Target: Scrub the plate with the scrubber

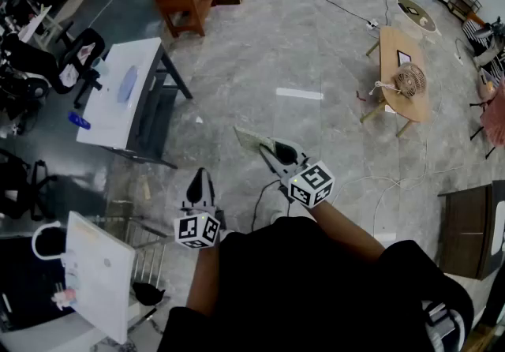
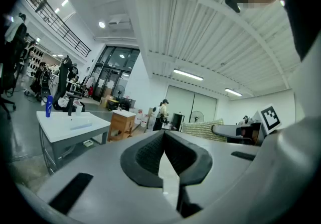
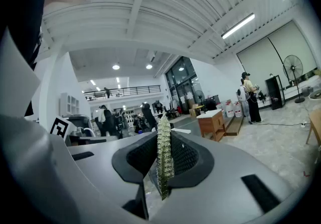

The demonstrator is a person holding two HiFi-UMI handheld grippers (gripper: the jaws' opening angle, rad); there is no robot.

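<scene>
**A:** Which bits are hard to read here? In the head view the person's black top (image 1: 316, 287) fills the bottom and cuts off whatever is under it. There's a white slab (image 1: 99, 275) leaning by a wire rack (image 1: 142, 252) at lower left, and honestly I can't tell if that's the plate.

**B:** Same, can't call it. The scrubber (image 3: 164, 160) is easy though. It's pinched in the right gripper (image 3: 164, 140), standing upright and edge-on between the jaws, so you only get a thin strip. Looks like a greenish-gold glittery mesh, bumpy along the edge. Its lower end drops out of sight behind the gripper body.

**A:** From above it's just a pale flat sheet poking out ahead of the jaws, out over the floor (image 1: 316, 50) in front of the person.

**B:** And the left gripper (image 2: 164, 137) is closed right up, jaws meeting at the tips, nothing in it. It sits near the right one, both pointing level.
</scene>
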